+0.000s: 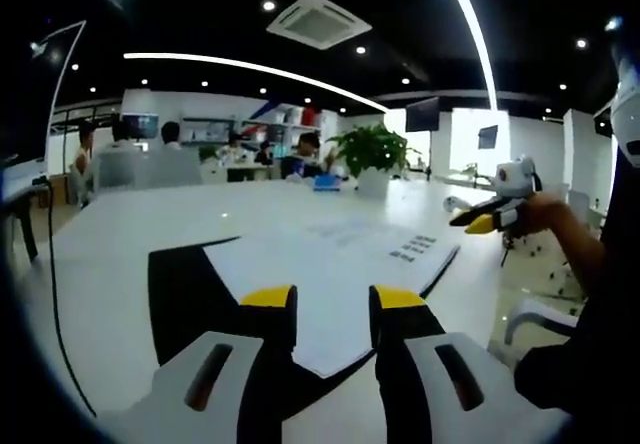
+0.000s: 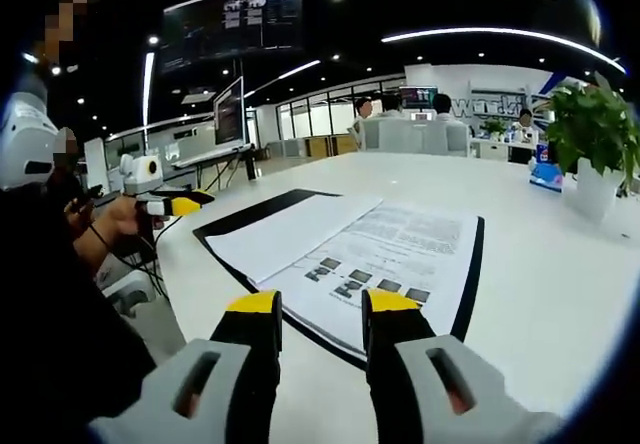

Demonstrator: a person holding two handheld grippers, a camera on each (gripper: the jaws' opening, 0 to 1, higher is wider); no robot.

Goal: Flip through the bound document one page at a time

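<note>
Left gripper [image 1: 332, 299], jaws apart, hovers over the bound document [image 1: 330, 264], which lies open on a white table [image 1: 120, 264]. Right gripper [image 2: 320, 309] likewise gapes. Potted plant [image 2: 592, 134] and, seemingly, seated people beyond.

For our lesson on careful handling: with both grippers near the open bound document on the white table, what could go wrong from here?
1. The left gripper and the right gripper are open at opposite edges of the bound document; a pinch might catch several sheets, not one.
2. The pages lie flat, so jaws may crease the paper.
3. The document could slide on the smooth white table.
</note>
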